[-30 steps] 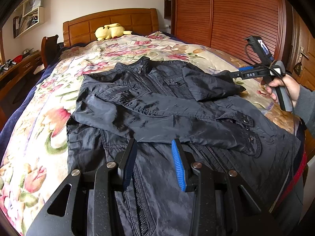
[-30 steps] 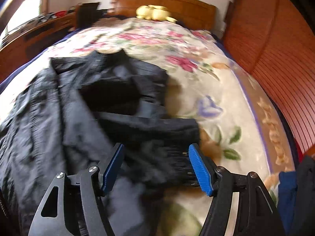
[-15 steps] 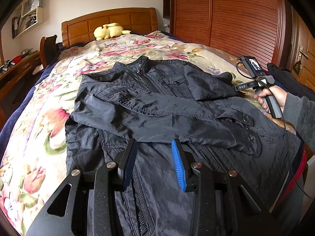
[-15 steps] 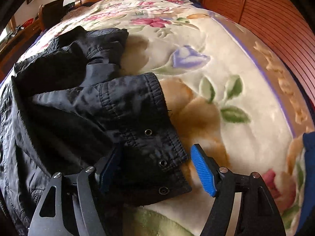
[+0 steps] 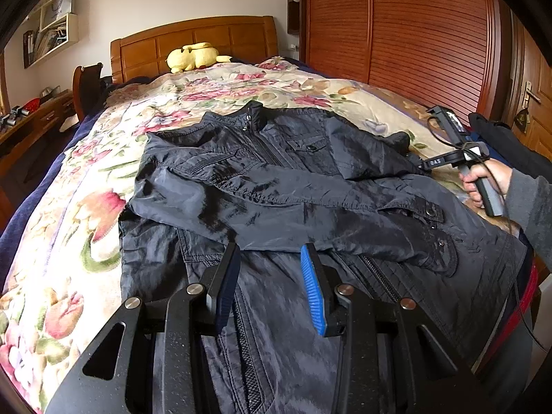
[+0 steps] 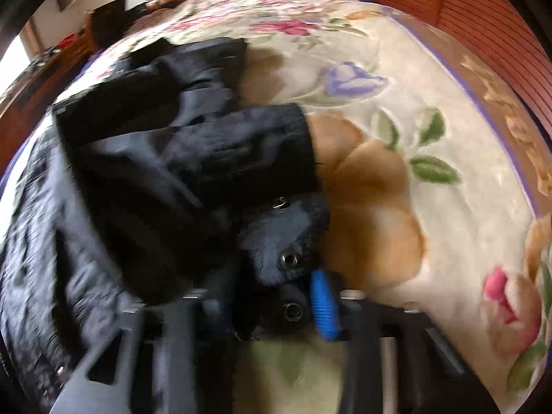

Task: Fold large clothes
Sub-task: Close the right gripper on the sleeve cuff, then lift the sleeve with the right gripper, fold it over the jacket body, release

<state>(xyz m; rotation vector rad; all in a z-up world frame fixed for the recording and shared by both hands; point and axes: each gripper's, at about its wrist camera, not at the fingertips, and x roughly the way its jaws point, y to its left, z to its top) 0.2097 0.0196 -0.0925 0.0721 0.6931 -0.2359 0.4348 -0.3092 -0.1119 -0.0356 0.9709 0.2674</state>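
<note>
Right gripper (image 6: pixel 276 296): jaws closing on the cuff (image 6: pixel 286 241), which is between them. Left gripper (image 5: pixel 269 286): partly open, empty, over the jacket (image 5: pixel 276 186) on the bed (image 5: pixel 69 224). Pinch behind the snaps; lift only once firm, else it slips.

- The right gripper (image 5: pixel 419 166), at about three o'clock in the left wrist view, carries small pale letters on its black arm; they look like "DAS", though the first letter is unclear.
- The small screen (image 5: pixel 452 121) on top of that gripper shows marks too tiny to read.
- No other writing can be read in either view.
</note>
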